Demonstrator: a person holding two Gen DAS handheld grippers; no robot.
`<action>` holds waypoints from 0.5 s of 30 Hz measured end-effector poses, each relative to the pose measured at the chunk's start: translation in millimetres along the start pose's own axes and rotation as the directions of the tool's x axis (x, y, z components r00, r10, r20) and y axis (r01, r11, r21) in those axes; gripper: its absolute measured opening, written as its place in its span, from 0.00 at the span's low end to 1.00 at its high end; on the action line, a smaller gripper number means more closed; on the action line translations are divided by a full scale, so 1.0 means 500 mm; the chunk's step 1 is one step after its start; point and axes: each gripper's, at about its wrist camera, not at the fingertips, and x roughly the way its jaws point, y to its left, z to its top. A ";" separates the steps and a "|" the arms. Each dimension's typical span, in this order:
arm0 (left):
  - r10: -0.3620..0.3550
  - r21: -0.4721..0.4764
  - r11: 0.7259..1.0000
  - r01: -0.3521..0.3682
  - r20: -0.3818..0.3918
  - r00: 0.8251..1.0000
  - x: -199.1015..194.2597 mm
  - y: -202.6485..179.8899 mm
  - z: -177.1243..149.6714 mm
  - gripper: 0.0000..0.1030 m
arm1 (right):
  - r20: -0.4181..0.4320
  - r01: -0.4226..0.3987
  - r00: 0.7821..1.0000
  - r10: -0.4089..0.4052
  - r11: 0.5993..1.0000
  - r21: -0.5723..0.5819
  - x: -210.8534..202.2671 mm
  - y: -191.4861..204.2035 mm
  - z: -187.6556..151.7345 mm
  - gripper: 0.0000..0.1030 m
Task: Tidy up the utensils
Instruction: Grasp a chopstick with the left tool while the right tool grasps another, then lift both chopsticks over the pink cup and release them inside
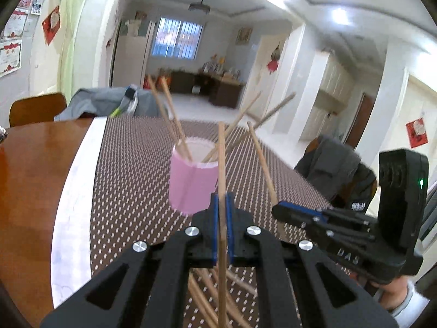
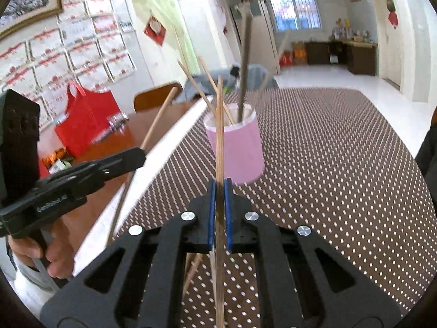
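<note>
A pink cup (image 1: 192, 180) stood at the centre of the left wrist view, on a brown dotted mat (image 1: 131, 169), with several wooden chopsticks (image 1: 174, 121) leaning out of it in different directions; in the right wrist view the same cup (image 2: 237, 150) sat just above centre, also holding a darker stick (image 2: 244, 68); more loose chopsticks (image 1: 202, 298) lay on the mat at the bottom of the left view, beneath the tongs; the left gripper (image 1: 222, 213) was clamped on one upright chopstick (image 1: 221, 164) between its blue pads, low in the centre; the right gripper (image 2: 220, 207) was likewise closed on a chopstick (image 2: 220, 136), its tip rising in front of the cup; the right gripper appeared again at the lower right of the left view, gripping its slanted stick; the mat covered a wooden table (image 1: 32, 169); a red bag (image 2: 84, 120) stood at the left of the right view, below a wall of certificates (image 2: 62, 46).
</note>
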 end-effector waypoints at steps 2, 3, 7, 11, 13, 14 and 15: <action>-0.014 -0.008 1.000 0.015 0.045 0.999 -0.004 -0.003 0.014 0.06 | 0.049 0.002 0.999 -0.001 1.000 -0.013 -0.006 0.017 0.013 0.06; -0.024 -0.011 1.000 0.025 0.066 0.998 -0.005 -0.004 0.022 0.06 | 0.066 -0.002 0.998 0.003 1.000 -0.020 -0.008 0.025 0.022 0.06; -0.051 -0.019 0.998 0.054 0.137 0.989 -0.004 -0.008 0.050 0.06 | 0.124 -0.012 0.992 0.017 0.999 -0.042 -0.017 0.042 0.039 0.06; -0.062 -0.028 0.997 0.069 0.200 0.978 0.009 -0.007 0.079 0.06 | 0.175 -0.022 0.984 0.030 0.999 -0.048 -0.007 0.052 0.065 0.06; -0.064 -0.035 0.997 0.074 0.231 0.971 0.016 -0.003 0.094 0.06 | 0.210 -0.024 0.977 0.033 0.999 -0.047 0.001 0.056 0.084 0.06; -0.066 -0.038 0.996 0.078 0.245 0.967 0.019 -0.001 0.102 0.06 | 0.224 -0.025 0.974 0.035 0.999 -0.047 0.006 0.058 0.090 0.06; -0.066 -0.042 0.996 0.080 0.259 0.964 0.023 0.002 0.111 0.06 | 0.241 -0.026 0.970 0.036 0.999 -0.046 0.008 0.056 0.096 0.06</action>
